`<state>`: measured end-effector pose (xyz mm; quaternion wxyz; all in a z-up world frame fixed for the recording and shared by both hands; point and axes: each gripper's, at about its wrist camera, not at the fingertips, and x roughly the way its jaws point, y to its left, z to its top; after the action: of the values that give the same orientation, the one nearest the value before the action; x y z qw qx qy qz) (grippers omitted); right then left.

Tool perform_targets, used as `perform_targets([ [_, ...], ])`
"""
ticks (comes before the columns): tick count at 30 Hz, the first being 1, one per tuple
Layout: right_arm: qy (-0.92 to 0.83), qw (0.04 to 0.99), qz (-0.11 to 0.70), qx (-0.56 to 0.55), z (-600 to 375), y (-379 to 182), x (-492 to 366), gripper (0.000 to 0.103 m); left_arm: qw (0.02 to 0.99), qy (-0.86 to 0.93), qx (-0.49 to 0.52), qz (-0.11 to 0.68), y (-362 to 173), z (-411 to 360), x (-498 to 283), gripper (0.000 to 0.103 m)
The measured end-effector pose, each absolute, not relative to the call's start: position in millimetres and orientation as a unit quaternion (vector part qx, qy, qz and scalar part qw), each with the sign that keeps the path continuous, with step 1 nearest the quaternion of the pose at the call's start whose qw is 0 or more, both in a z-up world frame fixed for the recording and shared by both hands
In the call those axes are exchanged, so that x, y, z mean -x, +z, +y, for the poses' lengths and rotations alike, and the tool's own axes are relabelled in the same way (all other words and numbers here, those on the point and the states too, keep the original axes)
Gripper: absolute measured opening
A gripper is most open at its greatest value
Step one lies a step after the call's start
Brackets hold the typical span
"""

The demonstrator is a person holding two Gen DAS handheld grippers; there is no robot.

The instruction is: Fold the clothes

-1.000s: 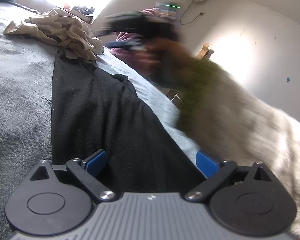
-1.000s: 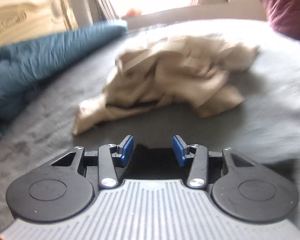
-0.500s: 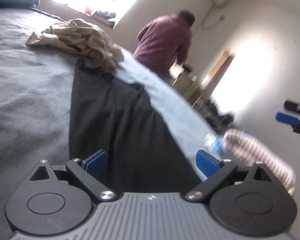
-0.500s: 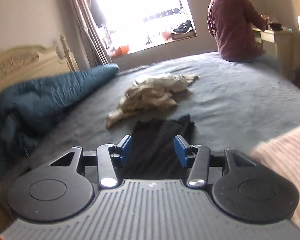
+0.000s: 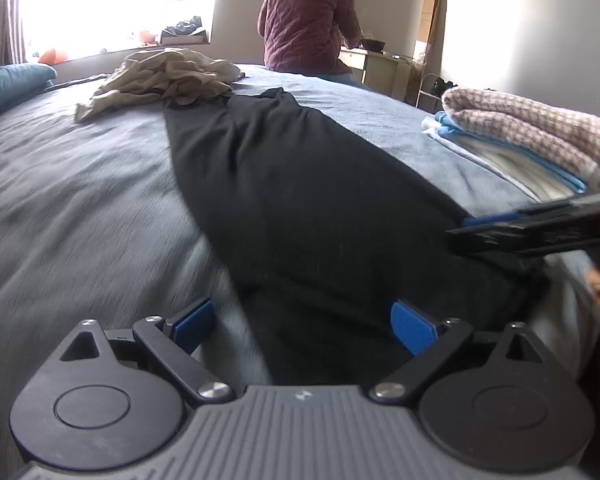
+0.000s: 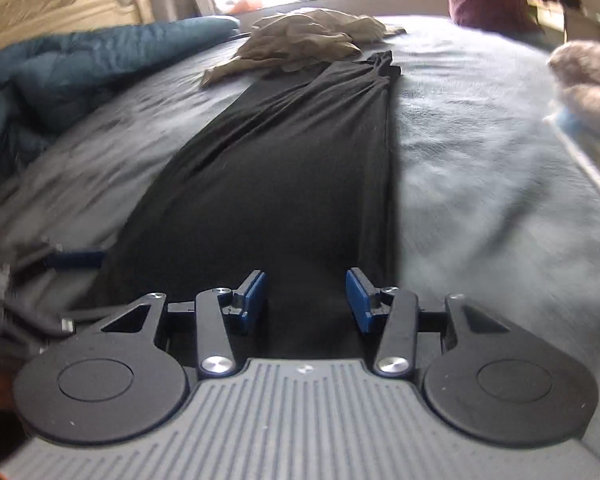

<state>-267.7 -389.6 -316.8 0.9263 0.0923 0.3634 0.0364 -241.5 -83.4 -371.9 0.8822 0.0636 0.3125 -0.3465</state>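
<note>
1. The black garment lies flat on the bed as one long strip. Its long axis runs straight away from you, from the near edge, where both tools sit, to the far end by the beige heap.

2. Your left hand-held gripper is released, jaws wide apart. It hangs over the garment's near left edge, so the left pad is above bare bedding and the right pad above black cloth.

3. Your right hand-held gripper is also released, jaws parted less widely, with nothing between them. It sits over the near end, toward the garment's right edge.

4. Both tools are about equally near the near hem. The far end is well out of reach of either.

5. A stack of folded clothes sits on the bed to the right, apart from the black garment.

6. Hard to read:
   - The near hem itself is hidden under both tool bodies, so you cannot tell whether a pad touches cloth.
   - Blur smears the bedding on both sides.
   - The garment's far end is rumpled and partly tucked against the beige heap.
   - What kind of garment it is, or whether it is already doubled lengthwise, does not show.
</note>
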Motion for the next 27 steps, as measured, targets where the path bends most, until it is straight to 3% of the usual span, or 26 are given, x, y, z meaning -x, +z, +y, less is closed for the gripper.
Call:
perform_targets([
  [7, 0.037, 0.929, 0.365, -0.036, -376.9, -322.3, 349.3, 0.045, 0.891, -0.336, -0.054, 0.300, -362.2, -40.7, 283.4, 0.096],
  [11, 0.036, 0.939, 0.336, -0.055, -374.9, -302.1, 361.5, 0.045, 0.897, -0.333, -0.026, 0.290, -344.0, -30.4, 288.3, 0.096],
  [17, 0.117, 0.947, 0.278, -0.111, -334.5, -287.8, 303.3, 0.045, 0.907, -0.312, 0.026, 0.281, -327.0, -9.9, 296.2, 0.096],
  [23, 0.171, 0.930, 0.313, -0.094, -264.8, -309.7, 218.5, 0.039, 0.917, -0.270, 0.055, 0.287, -331.1, 28.8, 306.6, 0.096],
  [27, 0.155, 0.921, 0.351, -0.069, -235.3, -335.3, 210.8, 0.036, 0.920, -0.258, 0.081, 0.285, -335.7, 49.5, 302.2, 0.096],
])
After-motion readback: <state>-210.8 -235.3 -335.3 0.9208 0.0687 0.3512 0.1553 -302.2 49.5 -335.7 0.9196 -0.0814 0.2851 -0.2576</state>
